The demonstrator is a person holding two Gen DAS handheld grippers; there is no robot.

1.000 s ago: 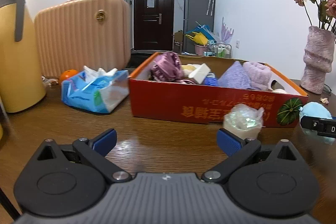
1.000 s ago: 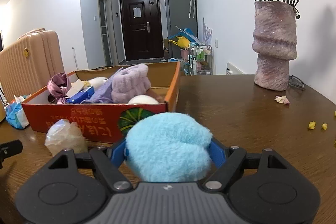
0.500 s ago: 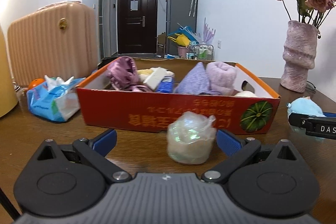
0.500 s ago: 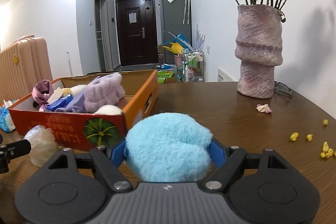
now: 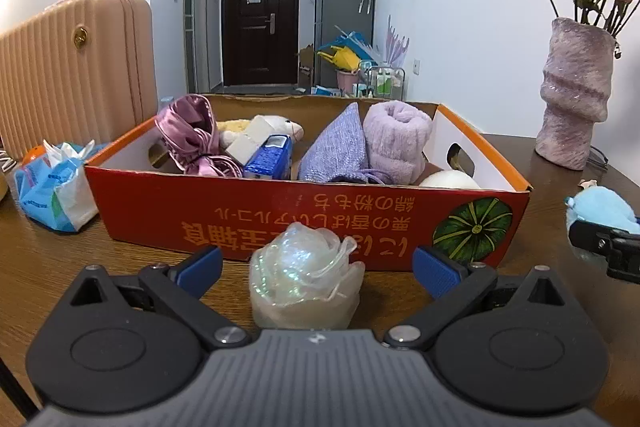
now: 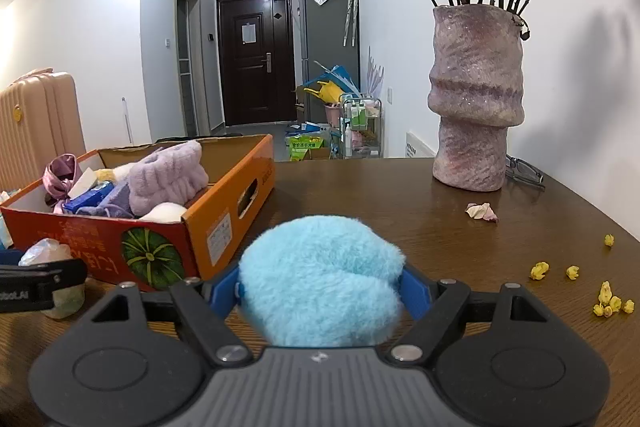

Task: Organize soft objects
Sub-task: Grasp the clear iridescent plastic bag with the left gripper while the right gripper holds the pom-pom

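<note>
A fluffy blue plush ball (image 6: 320,279) is clamped between the blue pads of the right tool (image 6: 320,287), held above the brown tabletop (image 6: 460,239) just right of the orange cardboard box (image 6: 224,223) — judged ready for carrying in with the soft items already stowed there. The left tool (image 5: 316,263) is spread wide around an iridescent mesh pouf (image 5: 304,275) standing before the box, neither pad touching it — a second earlier the pouf was seen off to the right, outside the jaws

The left tool (image 5: 316,263) is sitting wide open around a shiny bath pouf (image 5: 306,277) near the red box (image 5: 280,223) on the worktop (image 5: 60,267).
</note>
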